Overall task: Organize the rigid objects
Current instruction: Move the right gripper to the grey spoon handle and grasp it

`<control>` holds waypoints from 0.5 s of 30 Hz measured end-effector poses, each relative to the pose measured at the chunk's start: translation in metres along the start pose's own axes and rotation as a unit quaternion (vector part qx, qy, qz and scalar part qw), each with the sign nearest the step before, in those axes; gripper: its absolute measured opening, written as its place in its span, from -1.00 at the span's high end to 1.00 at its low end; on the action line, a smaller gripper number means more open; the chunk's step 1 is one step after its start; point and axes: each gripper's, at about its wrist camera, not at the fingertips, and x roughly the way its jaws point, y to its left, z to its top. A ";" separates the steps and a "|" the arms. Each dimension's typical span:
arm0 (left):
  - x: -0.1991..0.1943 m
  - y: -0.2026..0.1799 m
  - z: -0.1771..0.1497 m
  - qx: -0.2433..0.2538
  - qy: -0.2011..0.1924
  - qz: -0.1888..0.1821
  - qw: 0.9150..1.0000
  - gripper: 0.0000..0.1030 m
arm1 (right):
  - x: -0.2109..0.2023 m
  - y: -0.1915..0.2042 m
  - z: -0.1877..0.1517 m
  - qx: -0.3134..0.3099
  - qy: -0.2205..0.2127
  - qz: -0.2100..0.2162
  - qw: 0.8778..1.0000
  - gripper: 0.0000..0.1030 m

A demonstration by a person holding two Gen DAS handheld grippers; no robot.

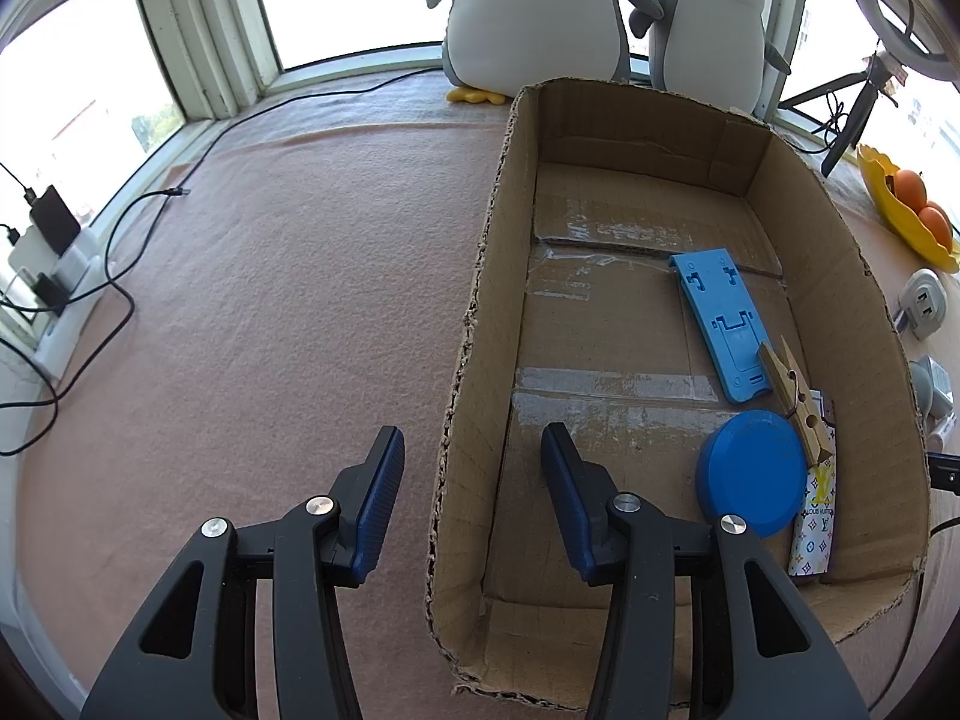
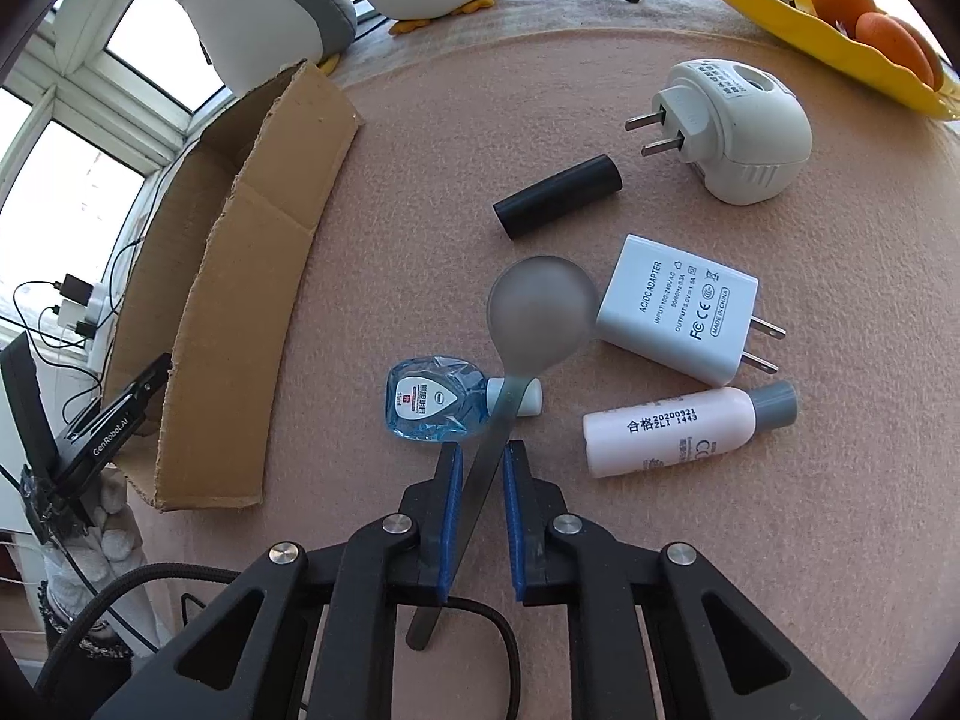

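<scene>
In the right wrist view my right gripper (image 2: 483, 450) is shut on the thin handle of a metal spoon (image 2: 540, 312), whose bowl reaches forward over the pink cloth. Around the spoon lie a blue eye-drop bottle (image 2: 432, 405), a white AC adapter (image 2: 678, 306), a pale pink bottle (image 2: 672, 429), a black cylinder (image 2: 558, 195) and a white plug device (image 2: 738, 132). In the left wrist view my left gripper (image 1: 471, 438) is open, one finger on each side of the near left wall of the cardboard box (image 1: 840, 276). The box holds a blue phone stand (image 1: 717, 318), a wooden clothespin (image 1: 795, 402), a blue round lid (image 1: 750, 474) and a patterned case (image 1: 813, 528).
Two plush penguins (image 1: 540, 12) stand behind the box by the window. A yellow dish with oranges (image 2: 780, 6) sits at the far right. Cables and chargers (image 1: 54, 252) run along the left sill. The box's outer wall (image 2: 252, 300) rises to the left of the loose items.
</scene>
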 end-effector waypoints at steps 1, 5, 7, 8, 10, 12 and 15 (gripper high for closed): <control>0.000 0.000 0.000 0.000 0.000 0.000 1.000 0.09 | -0.001 -0.002 0.000 0.001 -0.001 0.000 1.000 0.81; 0.000 0.000 0.000 0.000 0.000 0.000 1.000 0.09 | -0.004 -0.007 -0.003 0.006 -0.005 0.001 1.000 0.88; 0.000 0.000 0.000 0.000 0.000 0.000 1.000 0.09 | -0.005 -0.010 -0.004 0.011 -0.008 0.006 1.000 0.89; 0.000 0.000 0.000 0.000 0.000 0.000 1.000 0.09 | -0.006 -0.011 -0.004 0.013 -0.010 0.008 1.000 0.92; 0.000 0.000 0.000 0.000 0.000 0.000 1.000 0.09 | -0.007 -0.013 -0.005 0.017 -0.013 0.013 1.000 0.95; 0.000 0.000 0.000 0.000 0.000 0.000 1.000 0.09 | -0.008 -0.014 -0.005 0.019 -0.017 0.016 1.000 0.94; 0.000 0.000 0.000 0.000 0.000 0.000 1.000 0.09 | -0.011 -0.013 -0.003 0.024 -0.023 0.018 0.999 0.94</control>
